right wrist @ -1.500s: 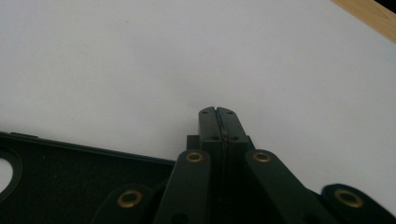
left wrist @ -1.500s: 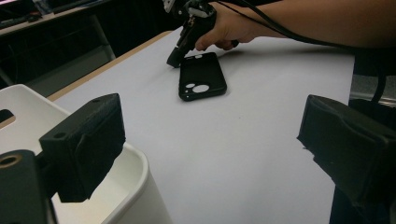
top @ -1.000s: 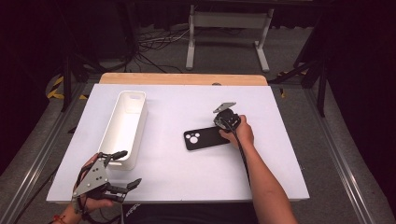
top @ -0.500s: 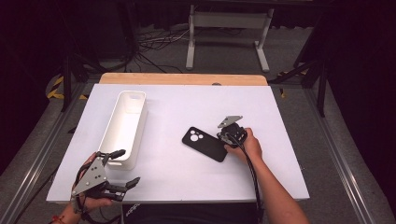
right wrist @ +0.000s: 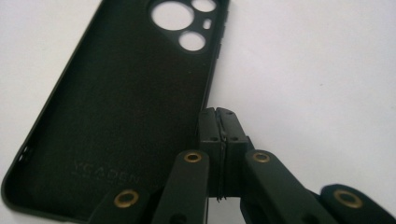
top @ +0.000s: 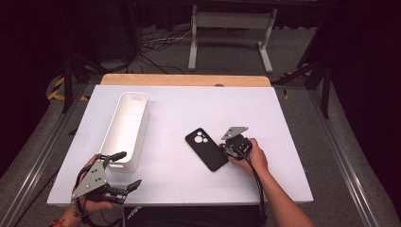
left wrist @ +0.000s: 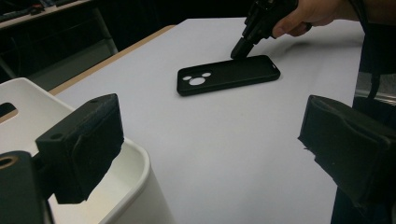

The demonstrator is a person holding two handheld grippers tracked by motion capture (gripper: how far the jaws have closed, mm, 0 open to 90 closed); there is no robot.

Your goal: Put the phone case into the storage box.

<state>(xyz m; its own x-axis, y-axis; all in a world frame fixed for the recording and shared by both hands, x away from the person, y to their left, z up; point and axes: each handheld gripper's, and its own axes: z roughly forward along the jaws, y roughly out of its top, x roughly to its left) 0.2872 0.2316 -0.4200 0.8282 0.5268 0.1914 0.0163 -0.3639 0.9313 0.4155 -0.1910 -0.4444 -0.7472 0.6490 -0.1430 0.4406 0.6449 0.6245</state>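
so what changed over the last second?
The right gripper, jaws shut, slid toward the person along the black phone case, its tips at the case's right edge. The case turned from crosswise to diagonal, camera cutouts now toward the far side. The left gripper, open, and the white plastic bin stayed put.

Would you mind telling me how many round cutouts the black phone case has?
3: all clustered at one end of the phone case, the end farthest from the right gripper.

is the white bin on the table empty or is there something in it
Empty as far as shown. The high view looks into the white bin and shows bare white floor; the phone case lies outside on the table.
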